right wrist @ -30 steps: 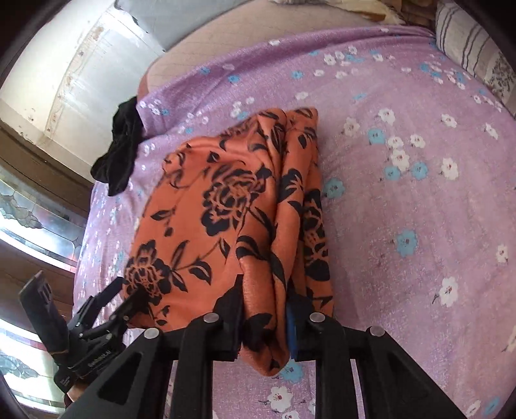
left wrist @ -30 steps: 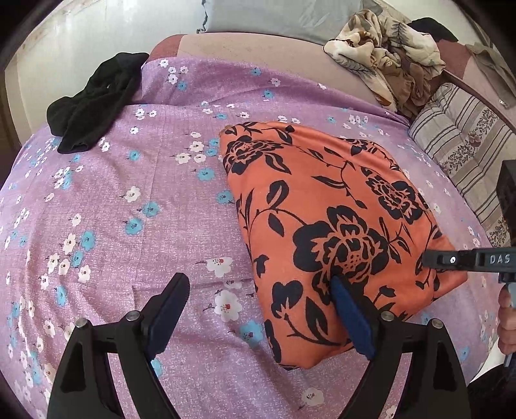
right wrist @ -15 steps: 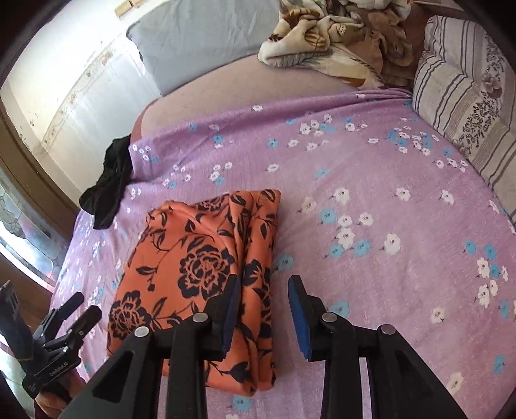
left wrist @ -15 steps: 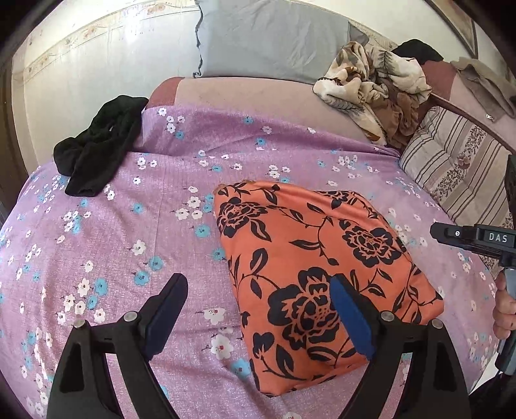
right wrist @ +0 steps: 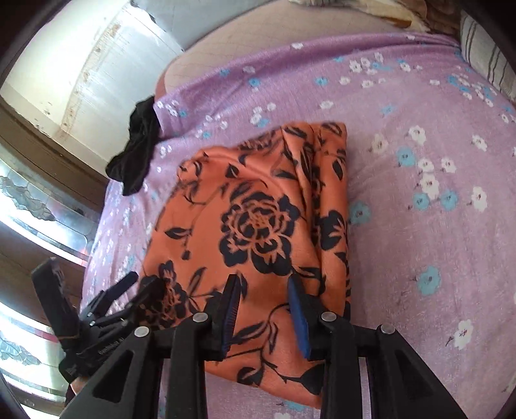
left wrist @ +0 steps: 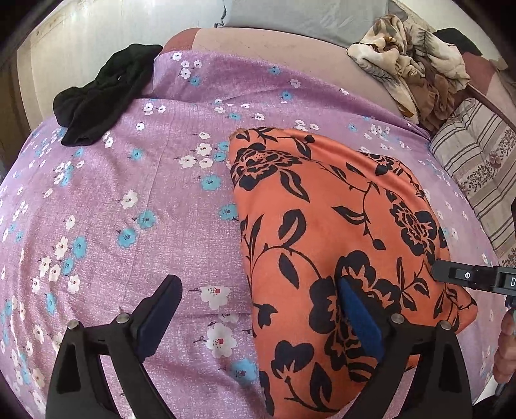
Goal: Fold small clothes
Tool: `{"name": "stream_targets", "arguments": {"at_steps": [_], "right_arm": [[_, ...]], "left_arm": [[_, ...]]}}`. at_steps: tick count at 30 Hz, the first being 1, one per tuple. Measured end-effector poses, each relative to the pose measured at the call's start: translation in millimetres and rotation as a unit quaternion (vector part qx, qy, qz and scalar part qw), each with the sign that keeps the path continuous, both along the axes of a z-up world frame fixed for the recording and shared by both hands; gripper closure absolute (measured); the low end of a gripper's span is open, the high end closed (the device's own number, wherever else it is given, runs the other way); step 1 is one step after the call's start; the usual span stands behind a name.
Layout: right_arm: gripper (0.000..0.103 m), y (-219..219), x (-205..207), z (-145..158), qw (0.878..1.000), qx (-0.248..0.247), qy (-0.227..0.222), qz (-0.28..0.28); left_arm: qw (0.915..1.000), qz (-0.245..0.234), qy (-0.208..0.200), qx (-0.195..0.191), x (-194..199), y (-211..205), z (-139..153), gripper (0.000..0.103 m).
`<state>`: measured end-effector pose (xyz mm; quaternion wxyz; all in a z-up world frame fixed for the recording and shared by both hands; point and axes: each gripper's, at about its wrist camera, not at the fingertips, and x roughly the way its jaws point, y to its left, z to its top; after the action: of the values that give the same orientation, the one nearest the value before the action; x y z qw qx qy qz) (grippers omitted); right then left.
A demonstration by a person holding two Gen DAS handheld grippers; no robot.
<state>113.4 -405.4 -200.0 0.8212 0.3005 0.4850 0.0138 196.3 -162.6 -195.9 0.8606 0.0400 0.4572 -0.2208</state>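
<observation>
An orange garment with black flowers (left wrist: pixel 322 209) (right wrist: pixel 251 219) lies folded on the purple flowered bed sheet (left wrist: pixel 129 193) (right wrist: pixel 419 161). My left gripper (left wrist: pixel 258 287) hangs low over the garment's near left edge, one finger over the sheet, the other over the cloth. Its jaws are opening wide and nothing is gripped. My right gripper (right wrist: pixel 262 282) hovers over the garment's near end with a narrow gap between its pads; the cloth lies below them, not pinched. Each gripper also shows in the other's view: the right gripper (left wrist: pixel 467 277), the left gripper (right wrist: pixel 129 293).
A black garment (left wrist: pixel 103 96) (right wrist: pixel 138 151) lies crumpled at the sheet's far left corner. A heap of beige patterned clothes (left wrist: pixel 409 61) and a striped pillow (left wrist: pixel 477 161) sit at the far right, a grey pillow (left wrist: pixel 306 13) at the back. A hand (left wrist: pixel 506 348) shows at the right edge.
The right gripper let go of the garment's fold it was pinching. Both grippers pulled up and back, then came down close over the garment again. The garment stayed flat.
</observation>
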Motion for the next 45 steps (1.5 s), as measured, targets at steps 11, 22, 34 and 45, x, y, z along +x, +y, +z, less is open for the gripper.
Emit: {"name": "stream_targets", "arguments": {"at_steps": [11, 22, 34, 45], "right_arm": [[0.07, -18.2, -4.9, -10.2, 0.998, 0.064, -0.015, 0.011], [0.069, -21.4, -7.0, 7.5, 0.997, 0.064, -0.035, 0.012], [0.069, -11.0, -16.6, 42.4, 0.992, 0.027, -0.125, -0.023], [0.069, 5.8, 8.7, -1.9, 1.0, 0.016, -0.011, 0.008]], "left_arm": [[0.9996, 0.008, -0.02, 0.016, -1.1, -14.0, -7.7, 0.001], [0.9943, -0.018, -0.074, 0.075, -19.3, -18.9, 25.8, 0.001], [0.9944, 0.016, -0.083, 0.063, -19.1, 3.5, 41.8, 0.001], [0.9965, 0.022, -0.033, 0.073, -4.5, -2.7, 13.1, 0.001]]}}
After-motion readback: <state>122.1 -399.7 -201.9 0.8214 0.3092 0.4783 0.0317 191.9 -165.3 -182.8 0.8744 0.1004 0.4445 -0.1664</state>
